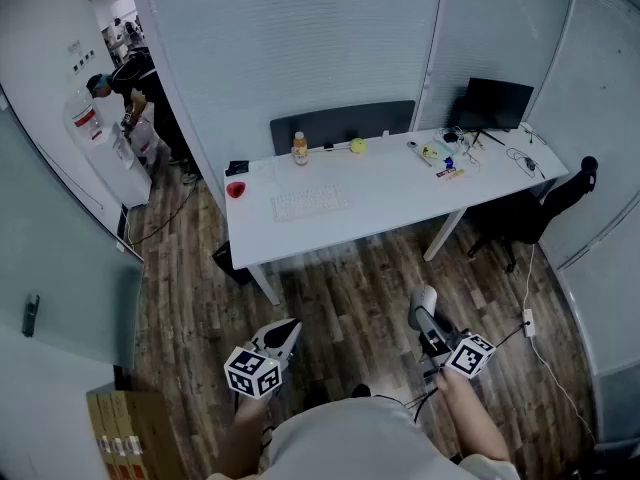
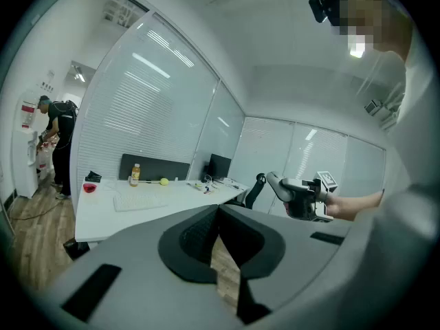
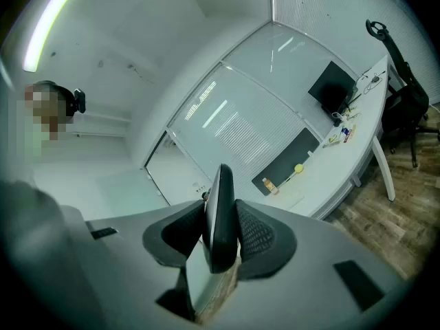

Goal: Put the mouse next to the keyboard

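Gripping mouse (image 3: 221, 191) edge-on, long axis along its jaws: right gripper (image 3: 220, 217). Left gripper (image 2: 218, 210) closed, empty.

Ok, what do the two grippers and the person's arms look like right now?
The left gripper and right gripper are alike: grey bodies, black ribbed pads, each with a white cube bearing black square markers. The person wears a pale short-sleeved top.
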A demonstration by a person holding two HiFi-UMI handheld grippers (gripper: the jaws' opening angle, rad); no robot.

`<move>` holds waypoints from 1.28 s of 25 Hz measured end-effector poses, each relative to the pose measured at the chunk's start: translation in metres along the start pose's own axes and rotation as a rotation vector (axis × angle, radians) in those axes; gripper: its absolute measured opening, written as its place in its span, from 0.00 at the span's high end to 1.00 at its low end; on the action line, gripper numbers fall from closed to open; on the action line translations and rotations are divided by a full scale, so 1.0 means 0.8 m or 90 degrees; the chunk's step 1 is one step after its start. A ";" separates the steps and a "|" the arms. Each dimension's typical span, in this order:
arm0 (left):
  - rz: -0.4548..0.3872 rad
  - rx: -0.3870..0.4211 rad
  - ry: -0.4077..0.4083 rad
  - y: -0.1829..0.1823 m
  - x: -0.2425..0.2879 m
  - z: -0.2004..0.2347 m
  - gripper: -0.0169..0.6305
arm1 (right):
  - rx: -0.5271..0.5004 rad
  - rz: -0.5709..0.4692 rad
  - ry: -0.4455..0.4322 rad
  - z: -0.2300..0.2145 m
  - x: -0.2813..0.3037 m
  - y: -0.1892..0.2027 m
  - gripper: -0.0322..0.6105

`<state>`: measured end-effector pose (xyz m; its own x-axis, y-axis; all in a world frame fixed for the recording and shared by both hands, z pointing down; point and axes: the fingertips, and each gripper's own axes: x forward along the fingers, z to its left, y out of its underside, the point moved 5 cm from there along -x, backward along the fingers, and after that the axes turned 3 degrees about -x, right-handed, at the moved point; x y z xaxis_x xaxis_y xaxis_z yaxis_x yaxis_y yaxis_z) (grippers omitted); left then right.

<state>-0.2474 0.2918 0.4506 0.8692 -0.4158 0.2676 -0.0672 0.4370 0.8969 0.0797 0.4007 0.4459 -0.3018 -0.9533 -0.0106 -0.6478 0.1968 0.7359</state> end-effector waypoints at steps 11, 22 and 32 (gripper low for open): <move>0.002 0.003 -0.013 0.003 0.015 -0.011 0.95 | 0.004 0.000 -0.016 -0.015 -0.004 -0.011 0.72; -0.001 -0.002 -0.037 0.010 0.045 -0.045 0.95 | 0.037 0.008 -0.054 -0.048 -0.016 -0.038 0.72; -0.005 -0.023 -0.080 0.028 0.066 -0.067 0.95 | 0.057 0.034 -0.076 -0.090 -0.027 -0.052 0.72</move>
<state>-0.1769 0.3226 0.4662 0.8009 -0.5155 0.3045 -0.0410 0.4601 0.8869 0.1641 0.3966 0.4642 -0.4152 -0.9079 -0.0579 -0.6872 0.2713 0.6739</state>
